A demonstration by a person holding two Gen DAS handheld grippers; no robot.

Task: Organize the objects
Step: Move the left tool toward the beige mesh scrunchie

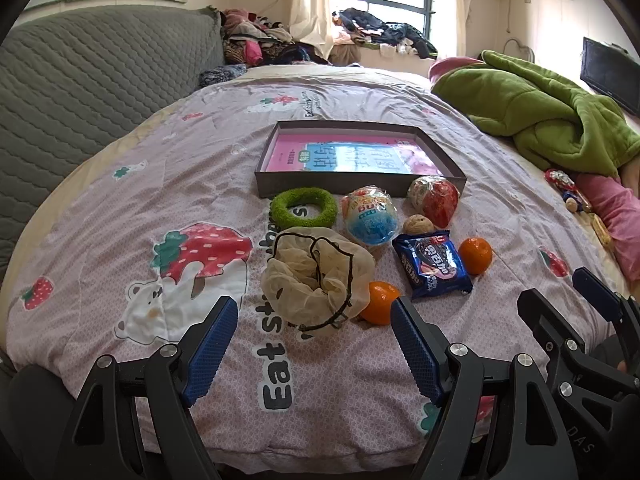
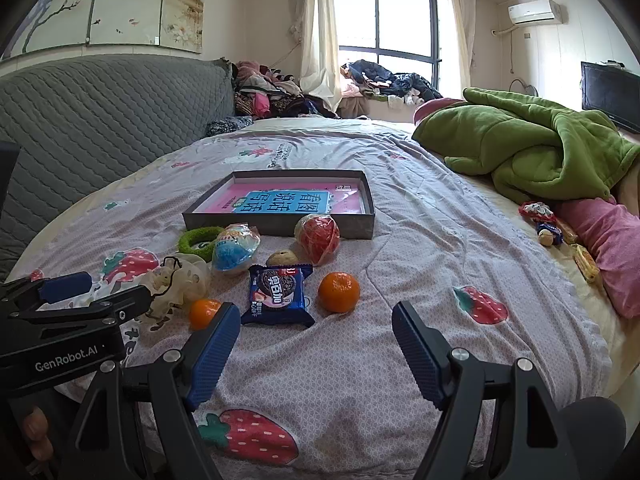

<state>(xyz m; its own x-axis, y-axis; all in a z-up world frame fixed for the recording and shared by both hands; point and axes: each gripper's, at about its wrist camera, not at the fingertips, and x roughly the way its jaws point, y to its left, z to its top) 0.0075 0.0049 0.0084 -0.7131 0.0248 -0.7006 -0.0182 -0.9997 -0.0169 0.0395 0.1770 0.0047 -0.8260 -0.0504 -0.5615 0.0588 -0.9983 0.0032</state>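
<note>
A grey box (image 1: 280, 190) (image 2: 280, 226) with a pink and blue book inside lies on the bed. In front of it lie a green ring (image 1: 303, 209), a blue wrapped ball (image 1: 372, 216), a red wrapped ball (image 1: 434, 200), a walnut (image 1: 418, 225), a blue cookie packet (image 1: 432, 264) (image 2: 278, 294), two oranges (image 1: 475, 256) (image 1: 380, 302) and a beige mesh bag (image 1: 316, 280). My left gripper (image 1: 312, 320) is open and empty, just short of the mesh bag. My right gripper (image 2: 316, 324) is open and empty, short of the packet and the orange (image 2: 339, 292).
A green blanket (image 1: 540, 116) and a pink pillow (image 1: 616, 216) lie on the bed's right side, with small snacks (image 1: 568, 190) beside them. A grey quilted headboard (image 1: 80, 80) stands at the left. Clothes pile up under the window.
</note>
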